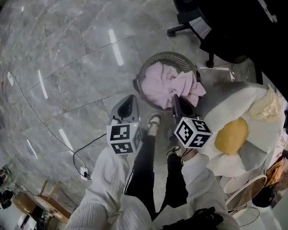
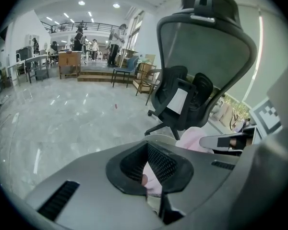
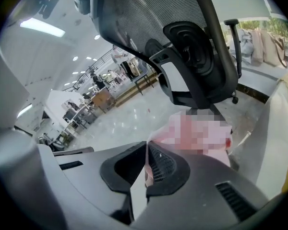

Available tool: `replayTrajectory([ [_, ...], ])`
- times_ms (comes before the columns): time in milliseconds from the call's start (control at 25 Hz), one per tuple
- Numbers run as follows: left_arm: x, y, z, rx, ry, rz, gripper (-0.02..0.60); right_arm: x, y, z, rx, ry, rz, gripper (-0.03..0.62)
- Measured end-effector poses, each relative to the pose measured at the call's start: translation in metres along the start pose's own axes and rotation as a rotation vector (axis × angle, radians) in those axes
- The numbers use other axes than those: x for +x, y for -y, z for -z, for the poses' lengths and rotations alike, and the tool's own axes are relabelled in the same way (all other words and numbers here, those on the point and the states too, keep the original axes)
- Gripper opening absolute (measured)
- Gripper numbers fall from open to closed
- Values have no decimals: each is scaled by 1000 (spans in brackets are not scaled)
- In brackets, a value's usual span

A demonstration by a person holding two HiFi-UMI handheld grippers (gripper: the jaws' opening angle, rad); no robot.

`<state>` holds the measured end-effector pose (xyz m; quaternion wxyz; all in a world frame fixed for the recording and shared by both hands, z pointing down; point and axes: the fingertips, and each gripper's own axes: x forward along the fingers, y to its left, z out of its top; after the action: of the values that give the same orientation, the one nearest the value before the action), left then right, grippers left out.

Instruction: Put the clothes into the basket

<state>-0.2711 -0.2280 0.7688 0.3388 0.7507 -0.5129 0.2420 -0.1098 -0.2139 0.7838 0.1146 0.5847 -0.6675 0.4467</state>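
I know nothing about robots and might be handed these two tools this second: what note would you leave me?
Left gripper: shut on the pink garment.
Right gripper: shut on the same garment.
The garment is bunched in the basket on the floor, one part draped over the rim.
Done: garment brought into the basket.
Left: open both jaws and pull away. A yellow item and a cream cloth lie on the white seat at right, possibly next.
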Motion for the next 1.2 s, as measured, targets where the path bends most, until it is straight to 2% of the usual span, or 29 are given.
replayTrajectory([
  [80,3,-2,-1,-6,0,7,3,3,-6,-2,-17,9,-3,35],
  [160,5,-3,1,-18,-3,6,3,5,-9,2,7,-8,-14,186],
  [440,11,7,3,-34,-2,19,3,4,1,13,4,-37,-11,186],
  [720,10,26,7,-21,-5,33,3,-14,23,11,28,-9,15,186],
  [1080,-8,57,-5,11,19,54,3,-52,33,-7,-23,34,68,183],
  [1200,-17,71,-10,27,31,66,3,-70,34,-16,-25,64,80,135],
])
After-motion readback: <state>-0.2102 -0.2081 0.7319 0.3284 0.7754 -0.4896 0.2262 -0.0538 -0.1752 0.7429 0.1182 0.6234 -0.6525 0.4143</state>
